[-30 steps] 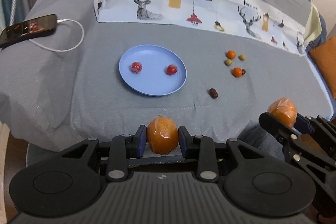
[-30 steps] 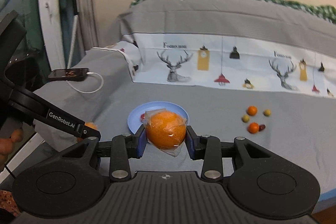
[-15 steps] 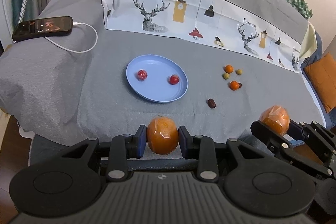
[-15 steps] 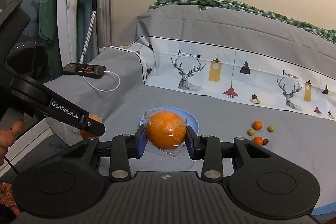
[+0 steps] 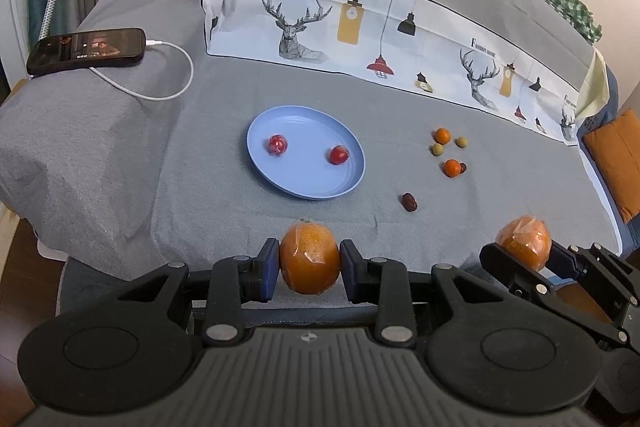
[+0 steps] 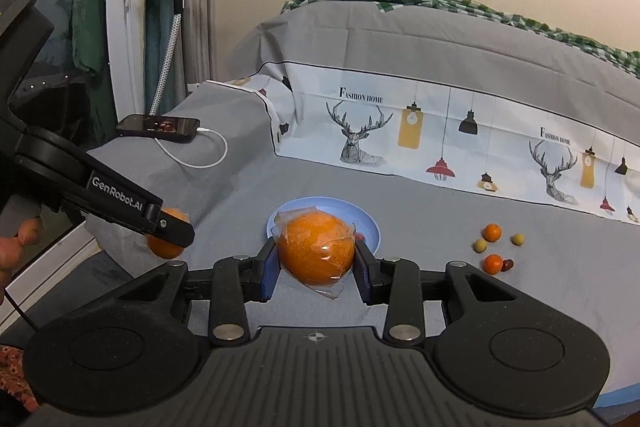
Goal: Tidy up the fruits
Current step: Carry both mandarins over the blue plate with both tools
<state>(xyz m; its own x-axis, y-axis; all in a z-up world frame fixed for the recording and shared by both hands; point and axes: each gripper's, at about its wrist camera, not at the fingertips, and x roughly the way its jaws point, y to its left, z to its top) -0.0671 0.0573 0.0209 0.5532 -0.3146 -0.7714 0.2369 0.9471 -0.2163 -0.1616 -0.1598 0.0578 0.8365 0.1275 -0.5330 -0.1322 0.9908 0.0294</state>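
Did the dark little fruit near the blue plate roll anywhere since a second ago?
No. The dark little fruit sits just right of the blue plate, below the small orange fruit, same as before.

soft even indoor light, faint shadows, sharp focus, strong fisheye bending, dark vignetted corners

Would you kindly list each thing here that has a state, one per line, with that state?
left gripper: shut on a wrapped orange, held off the bed
right gripper: shut on a second wrapped orange, also lifted
blue plate: flat on the grey cover, holding two red fruits
phone: screen lit, cable plugged in
small loose fruits: lying on the cover, off the plate
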